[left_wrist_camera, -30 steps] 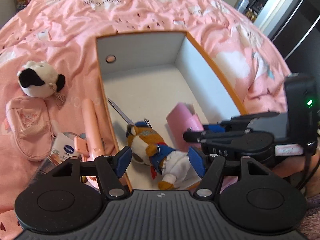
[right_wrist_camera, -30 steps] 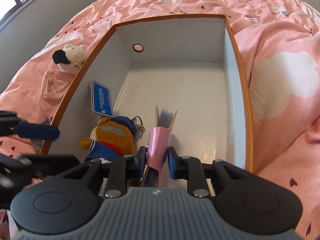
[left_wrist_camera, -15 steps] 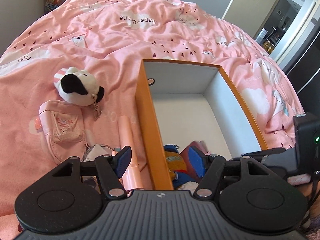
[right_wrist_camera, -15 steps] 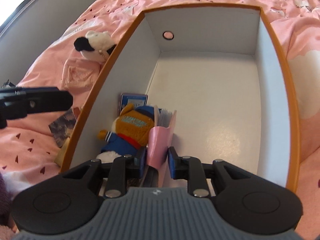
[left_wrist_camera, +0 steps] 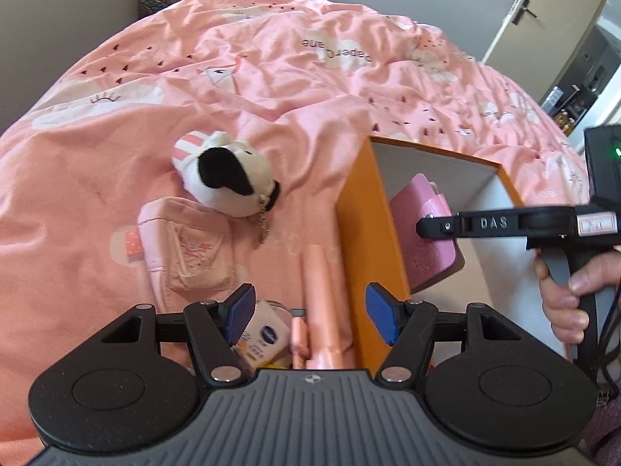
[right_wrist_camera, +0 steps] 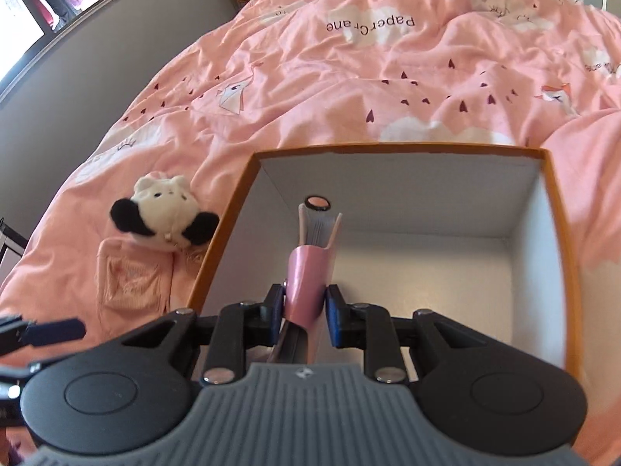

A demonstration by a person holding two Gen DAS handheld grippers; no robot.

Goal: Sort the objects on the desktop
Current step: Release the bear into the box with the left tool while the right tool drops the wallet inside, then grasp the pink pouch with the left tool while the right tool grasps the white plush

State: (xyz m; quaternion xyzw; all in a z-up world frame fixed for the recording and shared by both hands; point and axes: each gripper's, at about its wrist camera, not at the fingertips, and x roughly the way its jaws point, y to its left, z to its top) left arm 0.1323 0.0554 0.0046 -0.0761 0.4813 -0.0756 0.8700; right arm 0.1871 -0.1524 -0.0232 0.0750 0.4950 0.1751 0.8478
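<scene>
Left wrist view: the left hand-held gripper hangs spread wide over the peach tube (lengthwise beside the orange box). Right wrist view: the right hand-held gripper clamps the pink notebook, page edges pointing forward over the box.

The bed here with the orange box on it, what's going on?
A person is sorting small items into the orange box with handheld tongs. The right tongs are shut on a pink notebook, held over the box. The left tongs are open and empty, above a peach tube just outside the box. A plush dog and pink pouch lie on the bedspread.
</scene>
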